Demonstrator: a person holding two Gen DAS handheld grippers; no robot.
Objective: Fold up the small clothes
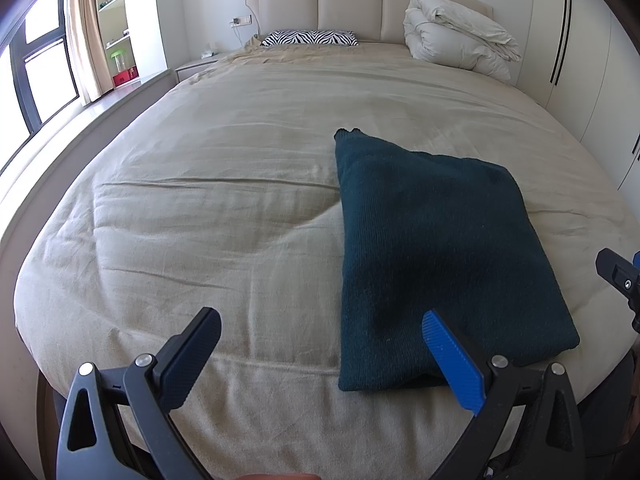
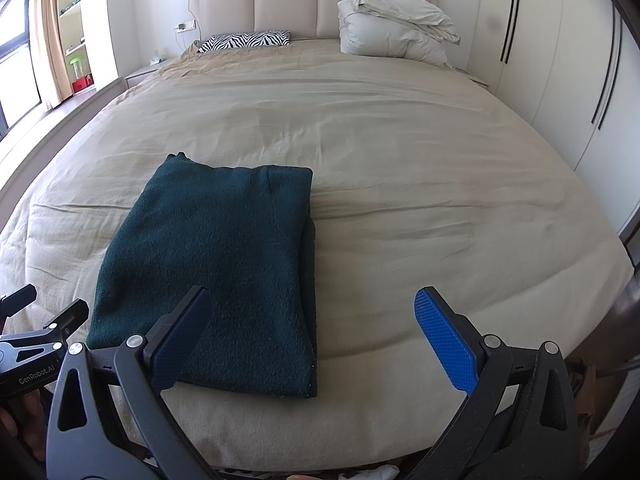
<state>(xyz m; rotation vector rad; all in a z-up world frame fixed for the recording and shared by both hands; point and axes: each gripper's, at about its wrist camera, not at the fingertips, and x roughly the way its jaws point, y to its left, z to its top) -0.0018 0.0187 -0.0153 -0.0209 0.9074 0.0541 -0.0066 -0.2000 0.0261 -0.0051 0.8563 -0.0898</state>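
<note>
the dark green knit garment (image 1: 436,252) lies flat on the bed (image 1: 224,208), close to the near edge, folded into a neat block. it looks like a small sweater, but i cannot tell for sure. one far corner pokes out a little, so the fold is not quite even there.

the left hand-held gripper (image 1: 322,354) is wide apart and holds nothing. it hangs low by the near left corner of the garment; its blue finger sits over that corner, though i cannot tell if it touches. the right hand-held gripper (image 2: 314,334) is also spread wide and empty, above the near right edge. i think both are let go because the cloth now rests by itself.

the fold looks almost done, maybe all done. one more fold could make it smaller.

a zebra pillow (image 2: 246,41) and a rolled white duvet (image 2: 394,28) sit far off by the headboard (image 2: 304,4), out of the way.
</note>
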